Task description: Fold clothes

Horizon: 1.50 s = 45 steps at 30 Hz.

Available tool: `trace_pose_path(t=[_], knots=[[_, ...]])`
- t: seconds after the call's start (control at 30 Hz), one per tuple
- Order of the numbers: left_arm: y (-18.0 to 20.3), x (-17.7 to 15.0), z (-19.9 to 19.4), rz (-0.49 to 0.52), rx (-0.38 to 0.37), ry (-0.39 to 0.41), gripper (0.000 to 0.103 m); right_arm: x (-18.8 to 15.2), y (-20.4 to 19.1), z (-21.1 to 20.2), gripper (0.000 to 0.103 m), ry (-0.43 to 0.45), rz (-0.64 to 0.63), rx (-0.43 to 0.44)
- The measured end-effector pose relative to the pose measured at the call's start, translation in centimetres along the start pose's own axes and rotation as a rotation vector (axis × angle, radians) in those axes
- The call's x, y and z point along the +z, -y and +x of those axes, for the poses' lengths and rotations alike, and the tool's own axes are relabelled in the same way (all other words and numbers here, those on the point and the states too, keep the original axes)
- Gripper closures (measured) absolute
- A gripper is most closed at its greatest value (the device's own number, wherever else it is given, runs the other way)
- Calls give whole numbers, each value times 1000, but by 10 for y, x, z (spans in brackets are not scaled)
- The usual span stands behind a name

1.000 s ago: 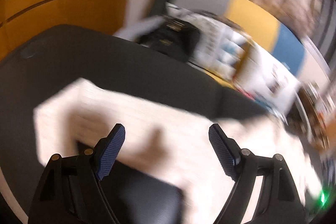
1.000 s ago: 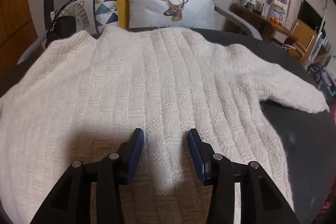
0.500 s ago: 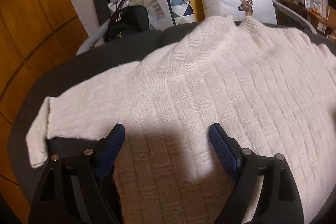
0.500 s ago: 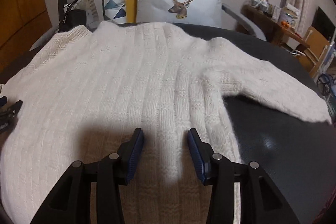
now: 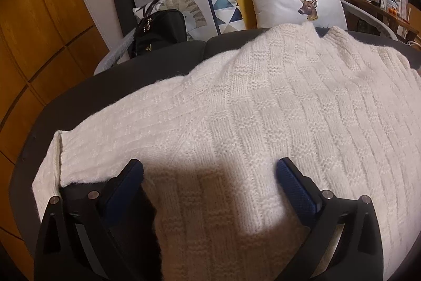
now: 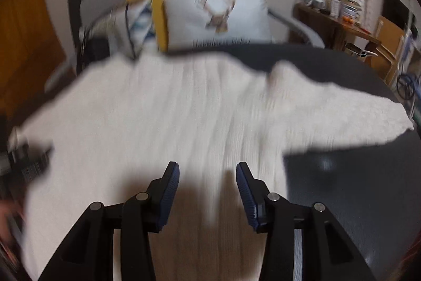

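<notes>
The cream sweater [image 5: 263, 123] is lying flat across the dark table [image 5: 79, 96]. The left gripper [image 5: 210, 175] is opening wide over it, gripping nothing; the right gripper [image 6: 208, 175] is hovering half-open, empty. Jaws may be snagging loose knit. Only the blurred right view is showing the right sleeve [image 6: 355, 112].
</notes>
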State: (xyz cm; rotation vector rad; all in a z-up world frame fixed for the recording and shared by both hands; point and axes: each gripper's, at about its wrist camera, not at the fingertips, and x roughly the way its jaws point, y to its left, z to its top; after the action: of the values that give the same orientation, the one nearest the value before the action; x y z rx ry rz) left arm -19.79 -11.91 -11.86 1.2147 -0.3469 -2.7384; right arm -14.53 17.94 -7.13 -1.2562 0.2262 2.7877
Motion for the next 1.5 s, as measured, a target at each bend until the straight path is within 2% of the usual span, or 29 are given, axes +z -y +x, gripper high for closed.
trace_pose_path(t=[0.17, 0.27, 0.33, 0.4, 0.5, 0.63, 0.7, 0.83, 1.0, 1.13, 1.17, 1.3, 1.43, 1.5], knots=[[8, -3, -2, 27, 41, 23, 1, 55, -31, 46, 58, 8, -138, -27], [2, -1, 0, -3, 3, 12, 1, 78, -58, 75, 58, 4, -169, 14], [-3, 0, 3, -29, -29, 3, 1, 89, -74, 99, 64, -32, -185, 14], [-4, 0, 3, -40, -42, -1, 1, 95, -84, 122, 67, -71, -228, -24], [-4, 0, 3, -47, -51, -2, 1, 100, -78, 150, 77, -128, -243, -64], [-5, 0, 4, -57, -60, -6, 1, 107, -54, 157, 78, -114, -170, -125], [-7, 0, 5, -65, -70, -9, 1, 104, -43, 158, 76, -76, -123, -137], [-8, 1, 6, -76, -84, -13, 1, 95, -45, 155, 72, -23, -153, -182], [-5, 0, 6, -66, -68, -2, 1, 98, -47, 153, 67, -16, -156, -193], [-5, -2, 6, -67, -65, 3, 1, 108, -53, 149, 67, -98, -183, -209], [-5, -2, 6, -67, -64, 4, 1, 112, -63, 142, 70, -88, -190, -190], [-4, -3, 6, -65, -58, 11, 1, 126, -111, 109, 71, 25, -202, -42], [-5, -5, 8, -74, -67, 11, 1, 120, -179, 115, 75, -10, -330, 112], [-6, -6, 9, -79, -74, 10, 1, 116, -202, 126, 77, -34, -363, 149]])
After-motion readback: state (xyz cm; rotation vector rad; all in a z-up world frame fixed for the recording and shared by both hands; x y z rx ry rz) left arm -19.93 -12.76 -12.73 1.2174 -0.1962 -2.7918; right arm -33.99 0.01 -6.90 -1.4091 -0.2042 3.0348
